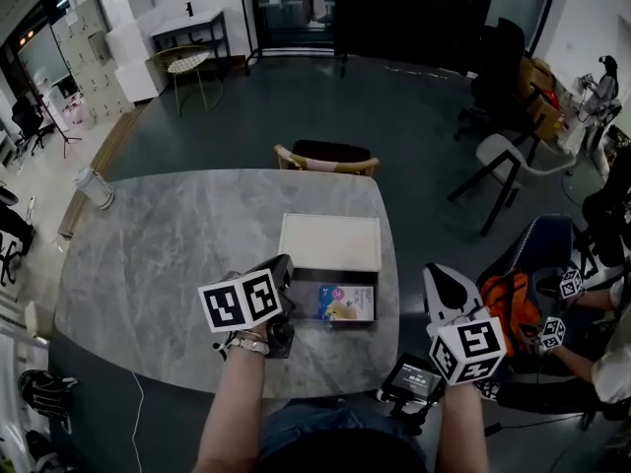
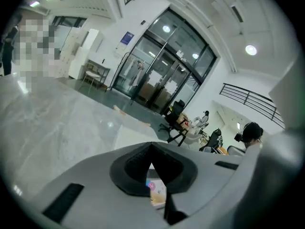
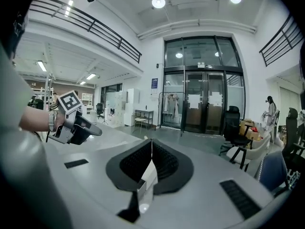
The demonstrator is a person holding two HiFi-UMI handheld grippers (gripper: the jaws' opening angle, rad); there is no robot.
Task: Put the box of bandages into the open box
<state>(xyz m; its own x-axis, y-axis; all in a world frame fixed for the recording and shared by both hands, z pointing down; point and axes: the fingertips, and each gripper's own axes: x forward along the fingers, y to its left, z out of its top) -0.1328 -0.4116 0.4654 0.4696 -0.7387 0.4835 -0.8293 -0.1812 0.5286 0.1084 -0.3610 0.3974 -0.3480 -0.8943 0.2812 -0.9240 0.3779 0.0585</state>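
Your left gripper [image 1: 283, 264] and right gripper [image 1: 442, 276] both have their jaws closed on nothing. The box of bandages [image 1: 345, 302] lies inside the open box [image 1: 330, 241] at the desk's [image 1: 177, 254] near edge.

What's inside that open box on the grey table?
A colourful box of bandages lies flat inside the open box. The left hand-held gripper covers the box's left edge, so anything tucked there cannot be seen.

Open box [image 1: 306, 299] on table [image 1: 148, 264], toward right front corner. Box of bandages [image 1: 346, 302] inside, toward right side. Lid [image 1: 330, 241] flat just behind. Left gripper [image 1: 284, 266] just left of box; right gripper [image 1: 441, 279] beyond table's right edge. Chair [image 1: 325, 154] behind table.
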